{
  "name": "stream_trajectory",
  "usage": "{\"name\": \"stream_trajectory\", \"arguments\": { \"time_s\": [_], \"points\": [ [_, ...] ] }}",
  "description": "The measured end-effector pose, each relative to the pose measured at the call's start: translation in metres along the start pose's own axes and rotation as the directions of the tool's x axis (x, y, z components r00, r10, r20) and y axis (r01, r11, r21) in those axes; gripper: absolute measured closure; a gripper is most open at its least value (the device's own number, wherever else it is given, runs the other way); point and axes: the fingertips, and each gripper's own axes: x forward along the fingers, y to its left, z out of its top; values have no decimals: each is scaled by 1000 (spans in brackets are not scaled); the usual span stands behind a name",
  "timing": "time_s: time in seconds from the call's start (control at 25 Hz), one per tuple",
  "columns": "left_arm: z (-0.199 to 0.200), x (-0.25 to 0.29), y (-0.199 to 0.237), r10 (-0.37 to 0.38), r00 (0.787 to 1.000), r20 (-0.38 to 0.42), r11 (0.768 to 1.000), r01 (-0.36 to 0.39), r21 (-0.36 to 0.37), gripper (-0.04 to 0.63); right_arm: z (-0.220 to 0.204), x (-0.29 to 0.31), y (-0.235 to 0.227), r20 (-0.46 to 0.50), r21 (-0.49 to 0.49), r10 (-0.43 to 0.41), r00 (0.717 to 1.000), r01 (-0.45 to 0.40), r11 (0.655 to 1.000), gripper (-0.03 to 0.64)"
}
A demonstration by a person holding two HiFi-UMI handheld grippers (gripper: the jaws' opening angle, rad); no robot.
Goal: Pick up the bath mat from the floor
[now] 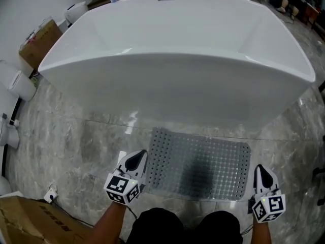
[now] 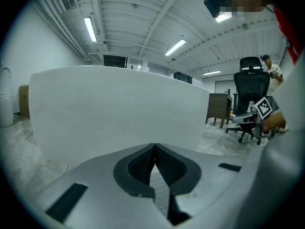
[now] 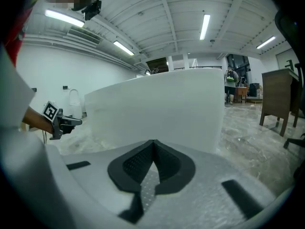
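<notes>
The bath mat [image 1: 203, 164] lies flat on the grey marbled floor [image 1: 76, 146], a translucent grey dotted rectangle just in front of the white bathtub [image 1: 172, 50], its far edge close under the tub's curved wall. The left gripper [image 1: 135, 162] sits at the mat's near-left corner, its tip over or just beside the edge; I cannot tell whether it touches the mat. The right gripper [image 1: 262, 176] is just off the near-right corner, on bare floor. Each gripper's own view shows its dark ribbed fingers pressed together at the tips with nothing pinched between them, and the mat's dotted surface shows only through the gap lower down. A cardboard box [image 1: 40, 42] stands left of the tub.
</notes>
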Motion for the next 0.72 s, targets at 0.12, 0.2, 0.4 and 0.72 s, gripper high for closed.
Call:
{"name": "stream_trajectory", "arguments": {
  "time_s": [0.12, 0.2, 0.4, 0.72],
  "points": [
    [-18, 6, 5, 9, 1000, -10, 1000, -9, -2, 584, -19, 8, -5, -4, 1, -3, 1000, 3, 1000, 614],
    [-29, 9, 8, 14, 1000, -17, 1000, -14, -5, 584, -32, 13, -8, -8, 0, -6, 1000, 6, 1000, 614],
    [-63, 21, 15, 28, 998, -58, 999, -29, -13, 584, -70, 25, -17, -45, 11, -19, 999, 19, 1000, 612],
    [-125, 43, 33, 66, 985, -162, 996, -74, -44, 580, -140, 49, -38, -136, 59, -38, 990, 47, 997, 571]
  ]
}}
